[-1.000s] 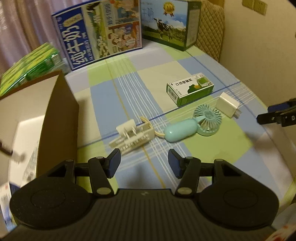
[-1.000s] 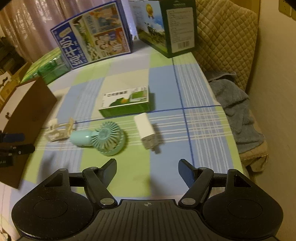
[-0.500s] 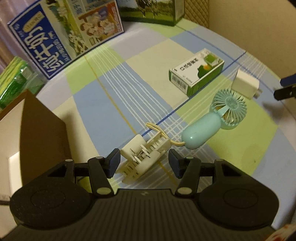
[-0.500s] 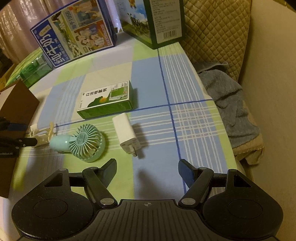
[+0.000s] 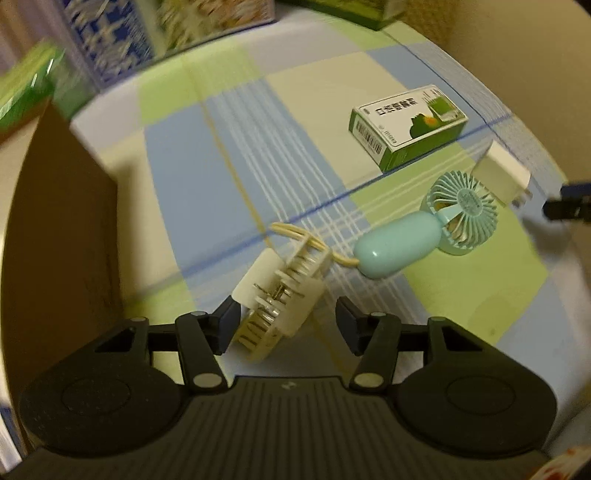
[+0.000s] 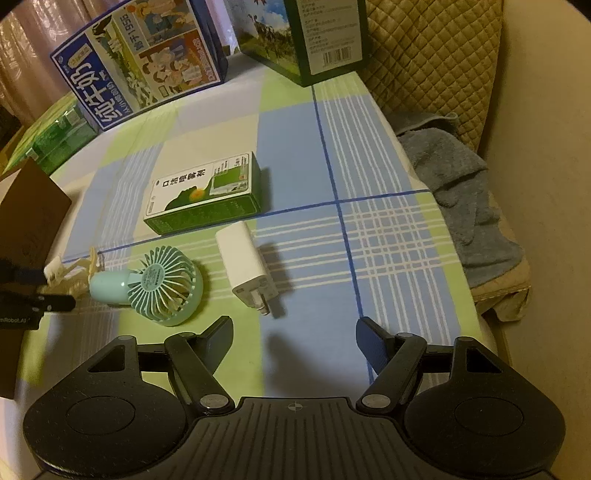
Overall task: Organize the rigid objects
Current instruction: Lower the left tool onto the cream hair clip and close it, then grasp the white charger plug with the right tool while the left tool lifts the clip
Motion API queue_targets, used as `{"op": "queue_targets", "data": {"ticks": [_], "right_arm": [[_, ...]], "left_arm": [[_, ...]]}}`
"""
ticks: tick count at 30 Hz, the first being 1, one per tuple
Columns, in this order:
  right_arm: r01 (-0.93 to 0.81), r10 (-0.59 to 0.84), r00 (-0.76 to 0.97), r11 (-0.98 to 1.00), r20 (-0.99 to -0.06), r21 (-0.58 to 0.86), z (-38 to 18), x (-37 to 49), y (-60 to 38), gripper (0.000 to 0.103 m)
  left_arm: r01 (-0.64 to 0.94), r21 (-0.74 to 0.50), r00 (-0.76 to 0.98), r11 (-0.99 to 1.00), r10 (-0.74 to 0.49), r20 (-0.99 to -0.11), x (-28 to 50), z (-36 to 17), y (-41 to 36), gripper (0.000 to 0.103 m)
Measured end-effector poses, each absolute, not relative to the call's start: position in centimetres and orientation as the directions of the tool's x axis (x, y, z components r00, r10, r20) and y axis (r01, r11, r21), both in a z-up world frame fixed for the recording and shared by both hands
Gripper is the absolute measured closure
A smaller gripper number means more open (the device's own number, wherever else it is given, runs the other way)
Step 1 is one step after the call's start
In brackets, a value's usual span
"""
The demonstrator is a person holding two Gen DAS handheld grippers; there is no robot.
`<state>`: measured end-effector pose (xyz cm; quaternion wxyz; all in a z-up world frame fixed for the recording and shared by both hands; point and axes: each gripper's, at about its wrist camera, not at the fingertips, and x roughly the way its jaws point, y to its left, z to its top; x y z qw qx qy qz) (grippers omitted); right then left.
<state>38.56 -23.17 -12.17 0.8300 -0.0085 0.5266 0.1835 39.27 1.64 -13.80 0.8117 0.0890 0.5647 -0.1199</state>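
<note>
A cream hair claw clip [image 5: 280, 295] lies on the checked cloth. My left gripper [image 5: 286, 323] is open, its fingers either side of the clip's near end, left pad close to it. A mint handheld fan [image 5: 424, 232] lies just right of the clip, with a white charger plug [image 5: 500, 175] and a green-and-white carton [image 5: 408, 123] beyond. In the right wrist view my right gripper [image 6: 295, 341] is open and empty, just short of the charger [image 6: 247, 267], with the fan [image 6: 155, 286], the carton [image 6: 205, 194] and the clip [image 6: 72, 271] to its left.
A brown cardboard box [image 5: 59, 229] stands at the left beside the clip. A blue milk carton box [image 6: 144, 62], a green box [image 6: 303, 33] and green packs [image 6: 51, 140] line the back. A grey towel [image 6: 465, 199] lies past the table's right edge.
My left gripper has moved forward and down until its open fingers straddle the claw clip. My right gripper has moved closer to the charger plug.
</note>
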Motion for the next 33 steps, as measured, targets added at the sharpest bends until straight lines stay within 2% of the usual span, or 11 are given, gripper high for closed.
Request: {"op": "queue_targets", "data": {"ticks": [6, 14, 21, 22, 23, 24, 28, 33], "right_arm": [[-0.326, 0.303, 0.368, 0.927, -0.879, 0.184, -12.5, 38.7, -23.0, 0.032], [-0.328, 0.303, 0.371, 0.927, -0.878, 0.181, -12.6, 39.0, -23.2, 0.032], [-0.349, 0.319, 0.377, 0.919, -0.870, 0.185, -12.3, 38.9, -22.9, 0.032], [-0.354, 0.322, 0.379, 0.917, -0.867, 0.186, -12.3, 38.9, -22.8, 0.032], [-0.360, 0.323, 0.383, 0.915, -0.865, 0.183, -12.2, 38.9, -22.7, 0.032], [-0.367, 0.325, 0.387, 0.913, -0.863, 0.179, -12.2, 38.9, -22.6, 0.032], [-0.404, 0.340, 0.399, 0.899, -0.852, 0.169, -11.9, 38.9, -22.2, 0.032], [-0.461, 0.362, 0.412, 0.874, -0.836, 0.151, -11.8, 38.9, -21.3, 0.033]], "left_arm": [[0.183, -0.120, 0.323, 0.976, -0.175, -0.930, 37.1, -13.2, 1.6, 0.052], [0.189, -0.013, 0.382, 0.982, -0.085, -0.920, 37.1, -12.6, 1.7, 0.052], [0.287, 0.021, 0.399, 0.958, -0.100, -0.912, 38.0, -12.9, 0.6, 0.053], [0.284, 0.020, 0.398, 0.959, -0.099, -0.912, 38.1, -13.0, 0.6, 0.054], [0.277, 0.013, 0.397, 0.961, -0.103, -0.912, 38.1, -13.2, 0.6, 0.060], [0.267, 0.003, 0.395, 0.964, -0.106, -0.913, 38.1, -13.2, 0.8, 0.067], [0.200, -0.010, 0.404, 0.980, -0.092, -0.910, 37.6, -13.2, 1.3, 0.066], [0.024, -0.068, 0.402, 0.997, -0.072, -0.913, 36.5, -13.1, 2.5, 0.066]]}}
